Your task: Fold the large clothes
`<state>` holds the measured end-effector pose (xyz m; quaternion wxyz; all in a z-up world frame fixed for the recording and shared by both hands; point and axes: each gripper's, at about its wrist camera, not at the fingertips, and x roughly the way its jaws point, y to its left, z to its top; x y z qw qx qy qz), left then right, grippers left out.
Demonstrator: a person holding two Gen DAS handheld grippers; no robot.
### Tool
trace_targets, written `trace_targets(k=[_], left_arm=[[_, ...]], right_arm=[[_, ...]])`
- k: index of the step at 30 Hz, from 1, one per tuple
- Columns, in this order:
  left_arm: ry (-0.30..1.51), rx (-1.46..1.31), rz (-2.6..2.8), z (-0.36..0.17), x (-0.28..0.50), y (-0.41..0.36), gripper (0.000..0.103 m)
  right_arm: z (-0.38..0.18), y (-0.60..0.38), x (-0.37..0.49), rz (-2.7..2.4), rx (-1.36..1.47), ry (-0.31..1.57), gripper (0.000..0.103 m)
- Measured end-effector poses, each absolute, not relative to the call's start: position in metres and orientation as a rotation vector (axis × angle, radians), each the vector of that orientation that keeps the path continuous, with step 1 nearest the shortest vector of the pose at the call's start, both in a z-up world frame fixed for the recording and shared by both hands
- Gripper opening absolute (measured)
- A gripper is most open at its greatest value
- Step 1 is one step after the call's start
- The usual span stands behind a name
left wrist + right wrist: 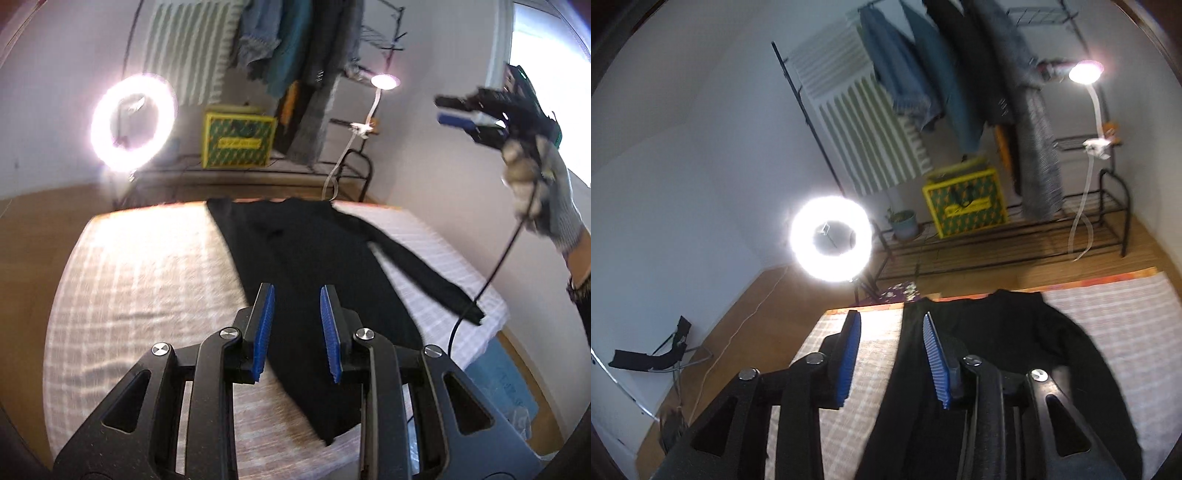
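A black long-sleeved top [314, 266] lies flat on a bed with a white checked cover [147, 280]. Its left side looks folded in, and its right sleeve stretches toward the bed's right edge. My left gripper [297, 328] is open and empty, held above the garment's lower part. My right gripper [448, 110] is seen in the left wrist view high at the right, in a gloved hand, well above the bed. In the right wrist view the same top [1015, 350] lies below my right gripper [892, 358], which is open and empty.
A bright ring light [831, 238] stands beyond the bed's far left. A clothes rack with hanging garments [960, 74], a yellow-green box [964, 205], a plant pot [905, 223] and a clip lamp [1086, 72] stand at the far wall. A cable [491, 273] hangs from the right gripper.
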<state>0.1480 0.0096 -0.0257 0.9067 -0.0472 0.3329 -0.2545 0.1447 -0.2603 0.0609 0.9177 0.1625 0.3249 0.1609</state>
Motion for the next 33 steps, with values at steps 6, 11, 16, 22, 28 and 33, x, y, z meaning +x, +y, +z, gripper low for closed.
trace_targets(k=[6,11,16,22,28,33], left_arm=[[0.692,-0.057,-0.631,-0.009,0.135,-0.044,0.024],[0.769,-0.04,-0.702,-0.019,0.129,-0.102,0.024],[0.857,-0.01,-0.744,-0.046,0.126,-0.165,0.024],[0.982,-0.041,-0.762,-0.089,0.136,-0.214,0.024],[1.062,-0.013,-0.759,-0.123,0.146,-0.243,0.024],[1.091,0.001,-0.758,-0.135,0.15,-0.25,0.024]], right_arm=[[0.065,-0.31,0.074,0.231,0.31,0.681,0.042],[0.043,-0.357,0.032,0.18,0.286,0.705,0.049],[-0.009,-0.415,0.014,0.116,0.302,0.785,0.049],[-0.089,-0.497,0.0,-0.024,0.387,0.909,0.052],[-0.16,-0.56,-0.017,-0.163,0.493,1.024,0.054],[-0.21,-0.586,-0.032,-0.252,0.543,1.106,0.055]])
